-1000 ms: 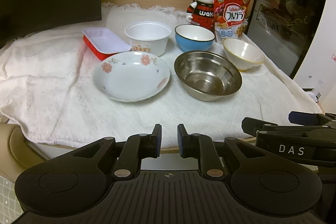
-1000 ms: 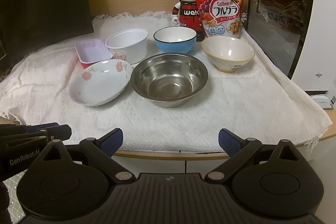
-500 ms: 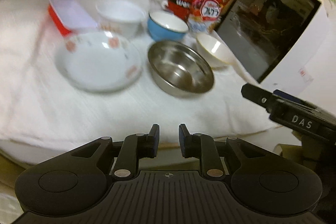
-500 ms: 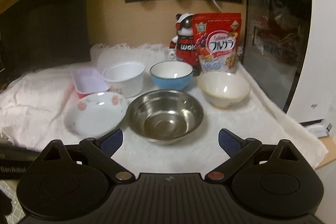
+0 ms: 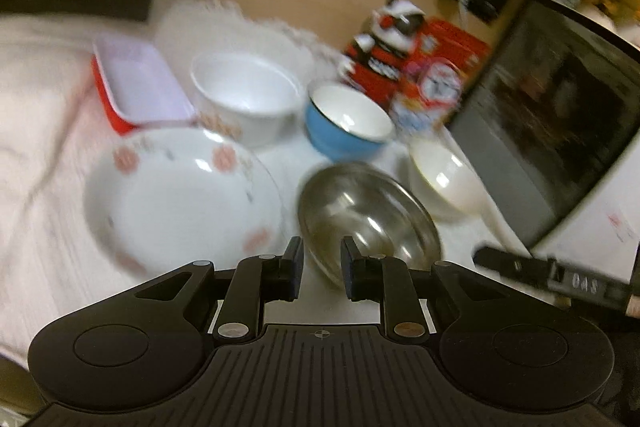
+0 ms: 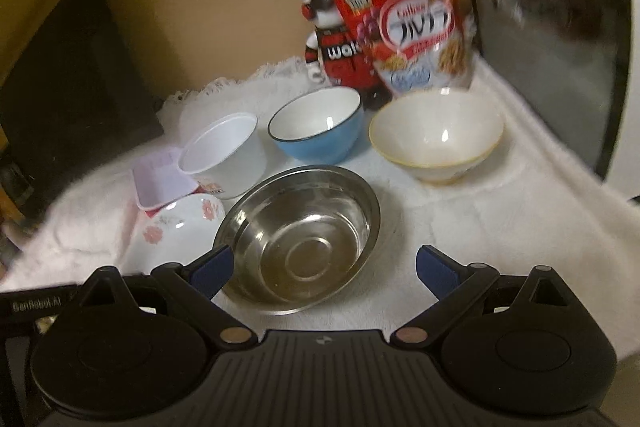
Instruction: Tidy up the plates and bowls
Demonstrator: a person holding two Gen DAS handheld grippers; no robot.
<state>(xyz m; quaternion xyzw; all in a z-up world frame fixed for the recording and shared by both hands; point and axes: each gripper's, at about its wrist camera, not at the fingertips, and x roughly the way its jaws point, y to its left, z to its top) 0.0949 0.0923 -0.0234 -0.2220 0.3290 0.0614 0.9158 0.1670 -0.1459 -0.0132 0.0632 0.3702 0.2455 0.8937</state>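
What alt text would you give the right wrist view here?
The open right gripper hovers over a steel bowl on a white cloth. Behind it stand a cream bowl, a blue bowl and a white tub; a floral plate lies at left, a cereal bag at the back.

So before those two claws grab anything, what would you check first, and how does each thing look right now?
1. Right gripper open wide enough for a rim: ok, jaws spread apart.
2. Left gripper ready to grasp: not ok, only a narrow gap between its fingers.
3. Both grippers empty: ok, nothing between either pair of fingers.
4. Steel bowl empty and upright: ok.
5. Bowls sitting apart from the steel one: ok for the blue bowl and cream bowl; cannot tell whether the flowered plate touches it.
6. Sharp view for aiming: not ok, the left wrist view is motion-blurred.
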